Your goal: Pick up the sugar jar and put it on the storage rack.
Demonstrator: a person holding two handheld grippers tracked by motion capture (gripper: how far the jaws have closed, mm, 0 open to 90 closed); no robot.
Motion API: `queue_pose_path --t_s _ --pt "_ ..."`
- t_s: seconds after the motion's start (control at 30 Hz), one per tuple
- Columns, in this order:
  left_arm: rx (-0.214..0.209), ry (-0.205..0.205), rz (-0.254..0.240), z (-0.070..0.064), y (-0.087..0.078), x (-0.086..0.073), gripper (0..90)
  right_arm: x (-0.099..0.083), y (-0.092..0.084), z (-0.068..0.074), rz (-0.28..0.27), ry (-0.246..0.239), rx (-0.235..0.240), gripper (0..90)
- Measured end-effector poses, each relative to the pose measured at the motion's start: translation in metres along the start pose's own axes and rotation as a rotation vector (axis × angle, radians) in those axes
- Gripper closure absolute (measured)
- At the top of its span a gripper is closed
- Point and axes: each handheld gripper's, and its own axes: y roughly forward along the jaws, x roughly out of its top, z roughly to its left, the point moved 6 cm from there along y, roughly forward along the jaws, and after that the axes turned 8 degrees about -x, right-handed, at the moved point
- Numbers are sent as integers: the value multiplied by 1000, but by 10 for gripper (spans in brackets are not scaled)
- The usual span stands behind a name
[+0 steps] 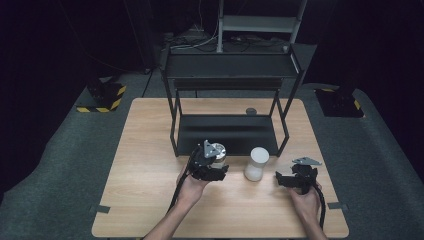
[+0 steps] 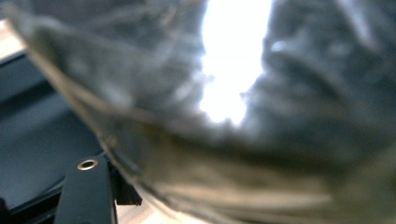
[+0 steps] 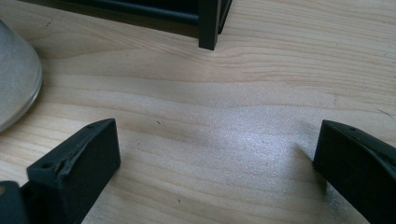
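Note:
A clear jar with a silvery lid [image 1: 217, 150] is tilted just in front of the black rack. My left gripper [image 1: 210, 167] is shut on it. In the left gripper view the jar [image 2: 243, 116] is a grey blur very close to the camera, and one black jaw rises at the lower left. A white cylinder-shaped container [image 1: 256, 163] stands on the table between the two grippers. My right gripper [image 1: 287, 178] is low over the wood to its right, jaws wide apart and empty [image 3: 215, 154]. The container's rounded side [image 3: 14, 79] is at the left edge of the right gripper view.
A black two-level rack [image 1: 227, 75] stands at the middle back of the wooden table [image 1: 150, 170]; one of its legs [image 3: 208, 28] is ahead of my right gripper. A small dark round object [image 1: 251, 111] lies behind the rack's lower shelf. Bare wood spans the front.

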Motion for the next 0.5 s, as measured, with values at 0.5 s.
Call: queue_pose_path --t_s 0.5 --pt "-25 -6 -42 16 -45 69 311 0 0 0 0 0 0 0"
